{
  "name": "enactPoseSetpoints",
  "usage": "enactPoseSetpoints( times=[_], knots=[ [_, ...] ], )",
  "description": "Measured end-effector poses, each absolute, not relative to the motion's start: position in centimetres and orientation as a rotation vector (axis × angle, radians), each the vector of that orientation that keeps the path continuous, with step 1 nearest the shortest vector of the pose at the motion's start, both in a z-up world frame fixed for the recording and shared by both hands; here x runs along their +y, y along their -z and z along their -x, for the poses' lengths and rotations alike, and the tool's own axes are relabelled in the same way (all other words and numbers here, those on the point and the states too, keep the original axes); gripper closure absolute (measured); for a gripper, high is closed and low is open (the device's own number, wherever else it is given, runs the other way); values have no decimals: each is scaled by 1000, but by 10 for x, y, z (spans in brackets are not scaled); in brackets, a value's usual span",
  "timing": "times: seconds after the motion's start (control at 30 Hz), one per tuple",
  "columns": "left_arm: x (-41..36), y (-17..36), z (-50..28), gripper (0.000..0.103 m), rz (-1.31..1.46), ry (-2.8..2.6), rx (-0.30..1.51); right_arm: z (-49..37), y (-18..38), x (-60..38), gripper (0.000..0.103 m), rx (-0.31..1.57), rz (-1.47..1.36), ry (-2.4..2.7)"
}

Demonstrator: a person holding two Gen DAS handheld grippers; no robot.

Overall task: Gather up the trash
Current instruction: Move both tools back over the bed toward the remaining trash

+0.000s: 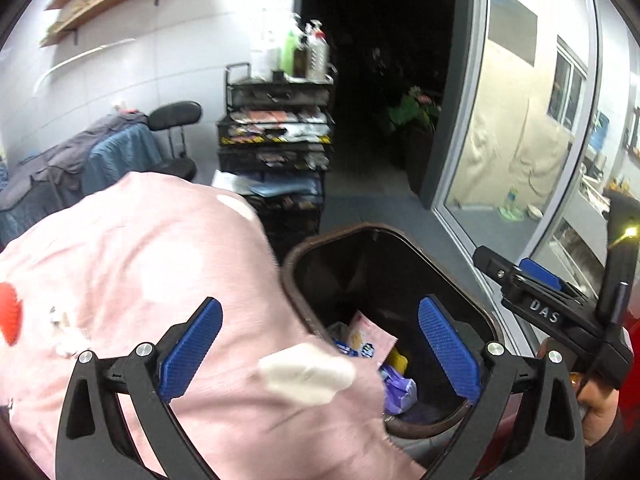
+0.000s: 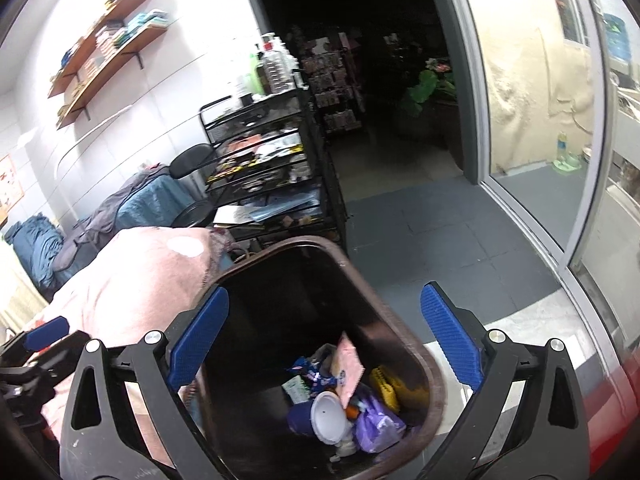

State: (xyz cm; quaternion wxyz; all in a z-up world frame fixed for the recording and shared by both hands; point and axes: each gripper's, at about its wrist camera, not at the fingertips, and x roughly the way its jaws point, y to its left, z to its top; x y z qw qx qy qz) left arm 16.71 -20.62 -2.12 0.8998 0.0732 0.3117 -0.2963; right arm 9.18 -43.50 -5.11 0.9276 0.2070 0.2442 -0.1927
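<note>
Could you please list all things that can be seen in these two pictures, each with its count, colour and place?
trash bin: one, dark brown, on the floor under both grippers, open top.
trash in the bin: several pieces, pink packet, white lid, purple bag, yellow and blue wrappers, at the bottom.
pink cloth: one, pink with white patches, left of the bin.
wire cart: one, black, behind the bin, bottles on top.
wall shelves: two, wooden, upper left wall.
chair: one, black, beside the cart.
potted plant: one, green, in the dark doorway.
left gripper: blue pads, open, empty.
right gripper: blue pads, open, empty.
</note>
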Motion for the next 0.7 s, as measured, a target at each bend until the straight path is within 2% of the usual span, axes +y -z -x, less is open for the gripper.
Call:
enactPoseSetpoints(
  times=[0.47, 0.7],
  knots=[
    [-98, 20, -154, 5, -75, 359, 551, -130, 33, -340, 8, 538, -315, 142],
    [-23, 30, -165, 6, 6, 203, 571, -154, 25, -281, 8, 564, -280, -35]
  ],
)
